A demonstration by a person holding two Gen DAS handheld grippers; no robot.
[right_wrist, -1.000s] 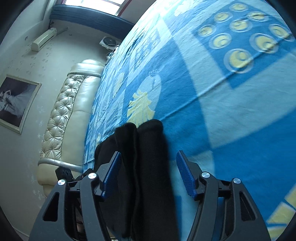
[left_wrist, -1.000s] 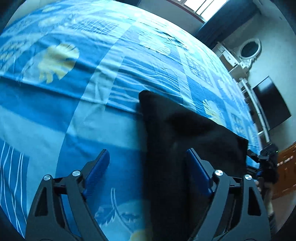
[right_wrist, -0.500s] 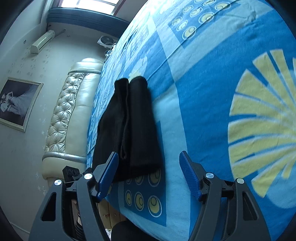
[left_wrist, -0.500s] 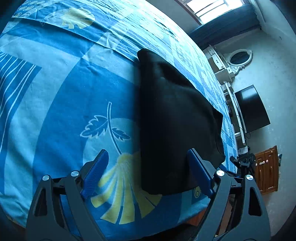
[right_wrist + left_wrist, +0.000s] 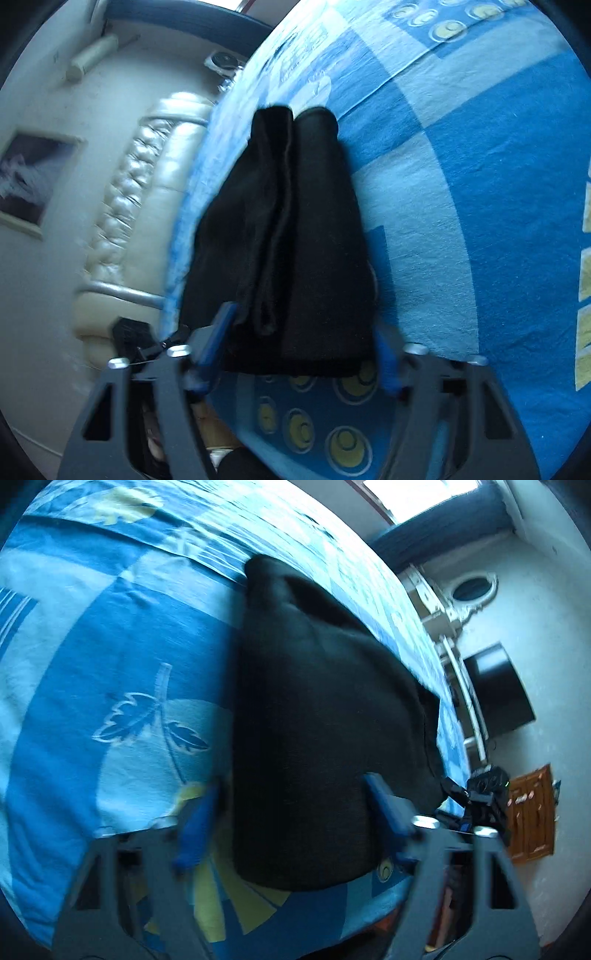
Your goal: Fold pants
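Folded black pants point(image 5: 325, 731) on bed point(image 5: 110, 657), near edge between fingers of both grippers; left gripper point(image 5: 291, 819) and right gripper point(image 5: 299, 354) half-open, jaws just closing, nothing clamped yet; likely positioned for next fold.

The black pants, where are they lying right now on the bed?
In both wrist views the folded black pants lie on the blue patterned bedspread near its edge, with each gripper's open jaws at either side of their near end.
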